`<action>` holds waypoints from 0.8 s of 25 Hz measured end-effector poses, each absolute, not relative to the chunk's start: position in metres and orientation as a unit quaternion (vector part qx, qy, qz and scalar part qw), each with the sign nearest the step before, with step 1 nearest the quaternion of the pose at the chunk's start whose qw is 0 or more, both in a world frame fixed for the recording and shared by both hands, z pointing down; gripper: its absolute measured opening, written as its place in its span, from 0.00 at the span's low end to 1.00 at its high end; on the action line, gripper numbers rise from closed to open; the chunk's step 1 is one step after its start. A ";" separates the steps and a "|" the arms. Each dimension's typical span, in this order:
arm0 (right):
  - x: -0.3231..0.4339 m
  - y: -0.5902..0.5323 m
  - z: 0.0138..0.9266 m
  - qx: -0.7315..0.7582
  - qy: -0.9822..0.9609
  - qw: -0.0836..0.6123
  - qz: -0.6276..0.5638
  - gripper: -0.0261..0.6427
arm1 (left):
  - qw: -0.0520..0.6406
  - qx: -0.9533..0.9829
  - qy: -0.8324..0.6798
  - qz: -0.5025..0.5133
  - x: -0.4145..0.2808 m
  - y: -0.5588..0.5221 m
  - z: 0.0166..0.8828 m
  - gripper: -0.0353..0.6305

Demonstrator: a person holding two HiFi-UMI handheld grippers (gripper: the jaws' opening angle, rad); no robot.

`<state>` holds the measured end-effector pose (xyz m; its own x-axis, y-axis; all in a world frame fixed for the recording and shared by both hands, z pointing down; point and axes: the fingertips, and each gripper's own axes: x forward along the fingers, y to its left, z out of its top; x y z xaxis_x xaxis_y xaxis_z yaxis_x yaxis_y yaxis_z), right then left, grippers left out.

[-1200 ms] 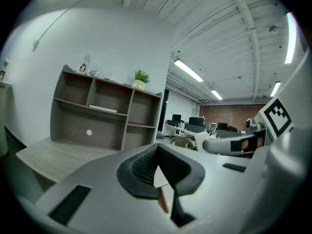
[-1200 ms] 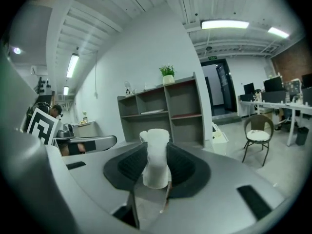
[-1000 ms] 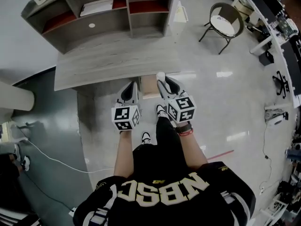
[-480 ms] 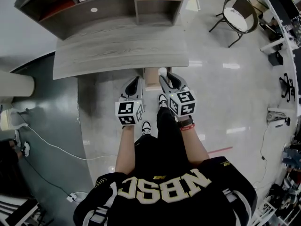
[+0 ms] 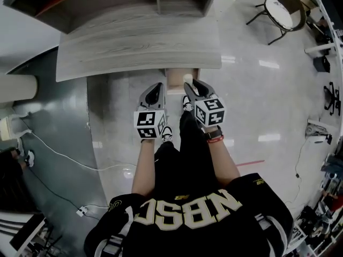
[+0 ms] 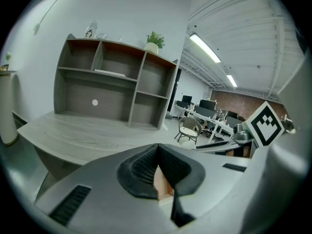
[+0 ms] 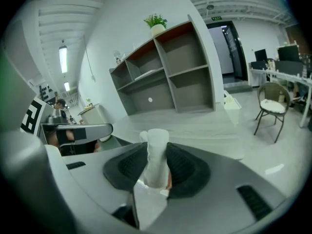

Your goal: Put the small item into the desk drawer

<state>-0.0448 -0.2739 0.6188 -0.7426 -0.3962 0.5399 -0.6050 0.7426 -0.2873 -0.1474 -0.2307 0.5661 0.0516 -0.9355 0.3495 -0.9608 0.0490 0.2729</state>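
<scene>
Right gripper (image 5: 191,84): jaws clamped on the item (image 7: 157,139), a small white roll-like piece. Both pads press its sides, its top pokes out past the tips, and the jaws stand fairly wide around it. Left gripper (image 5: 155,87): jaws together at the tips with nothing between them; only pale wood shows through the narrow slit behind. In the head view the two grippers sit side by side but apart, the left at 9 o'clock of the right, and both point toward 12 o'clock. The desk (image 5: 134,47), grey wood grain, is at 12 o'clock of the grippers. The drawer (image 5: 174,79), pale wood, juts out from under the desk's near edge, with the left gripper's tip just at its 7 o'clock corner. The item lies at the drawer's right part, held above it; I cannot tell whether it is over the cavity or over the rim. A shelf (image 5: 128,1) stands on the far side of the desk at 12 o'clock. The left gripper view shows a plant (image 6: 154,40) on top of it. A chair (image 5: 281,9) stands on the floor at 2 o'clock, well apart from the desk. A cable (image 5: 59,154) trails across the floor at 8 o'clock. One shoe (image 5: 166,134) shows just beside the left gripper's marker cube, at its 4 o'clock.
</scene>
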 end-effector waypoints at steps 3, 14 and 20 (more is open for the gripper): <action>-0.042 -0.272 0.634 0.266 -0.902 0.235 0.247 0.24 | 0.240 0.685 -0.687 0.035 -0.143 -0.232 0.581 0.07; -0.044 -0.277 0.694 0.242 -0.891 0.271 0.274 0.24 | 0.280 0.671 -0.685 0.047 -0.138 -0.243 0.629 0.07; -0.053 -0.280 0.730 0.216 -0.889 0.299 0.272 0.24 | 0.302 0.667 -0.679 0.049 -0.141 -0.250 0.656 0.07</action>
<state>-0.0529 -0.2798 0.7297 -0.7278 -0.2201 0.6495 -0.5461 0.7589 -0.3548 -0.1412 -0.2503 0.6561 0.0719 -0.8763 0.4764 -0.9360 0.1057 0.3358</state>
